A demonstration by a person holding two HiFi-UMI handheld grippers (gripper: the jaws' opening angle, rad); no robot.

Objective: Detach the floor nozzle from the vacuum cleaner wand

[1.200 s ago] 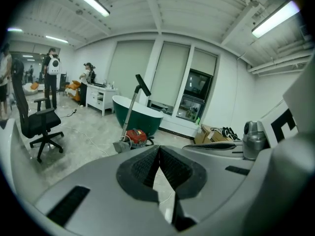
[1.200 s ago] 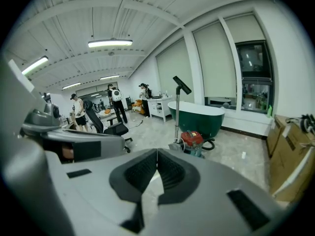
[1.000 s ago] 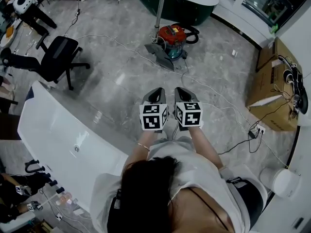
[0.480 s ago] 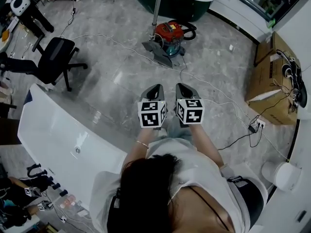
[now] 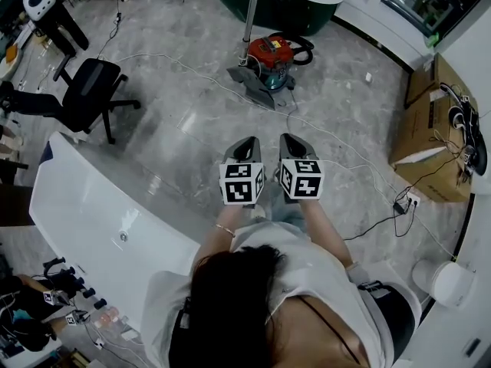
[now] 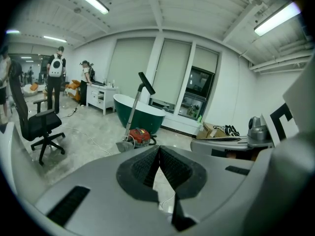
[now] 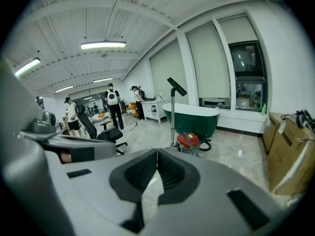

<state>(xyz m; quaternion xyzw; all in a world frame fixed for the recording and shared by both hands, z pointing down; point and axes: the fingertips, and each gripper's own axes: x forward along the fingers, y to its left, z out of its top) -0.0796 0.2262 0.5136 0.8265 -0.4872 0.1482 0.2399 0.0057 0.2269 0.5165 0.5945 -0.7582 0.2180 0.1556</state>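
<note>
Standing well back from the work, the person faces a wide grey tiled floor (image 5: 176,121) with both grippers held out side by side at waist height. A long white bathtub (image 5: 84,205) lies along the floor's left edge, close to the person, and a dark green bathtub (image 5: 303,20) sits at the far edge. Cardboard boxes (image 5: 430,129) stand against the right edge, and a black office chair (image 5: 92,87) is out on the floor to the left.

The red vacuum cleaner (image 5: 270,56) rests near the far edge, just in front of the green bathtub. Its metal wand (image 5: 250,14) rises upright from beside the red body, and the grey floor nozzle (image 5: 247,81) lies flat on the floor at the wand's foot, on the near left side of the red body. The two look joined, so the task has not started. A thin white cable (image 5: 337,148) trails across the floor between the vacuum cleaner and the person.

The left gripper (image 5: 244,146) has its jaws pressed together on nothing, and so does the right gripper (image 5: 291,142); both point across the floor toward the vacuum cleaner, far short of it.

This looks like the approach step. The next move likely calls for walking up to the far edge, spreading both pairs of jaws, steadying the wand with one gripper low down, and taking the nozzle's neck with the other to pull it free. Any release catch at the joint is too small to make out from here.
</note>
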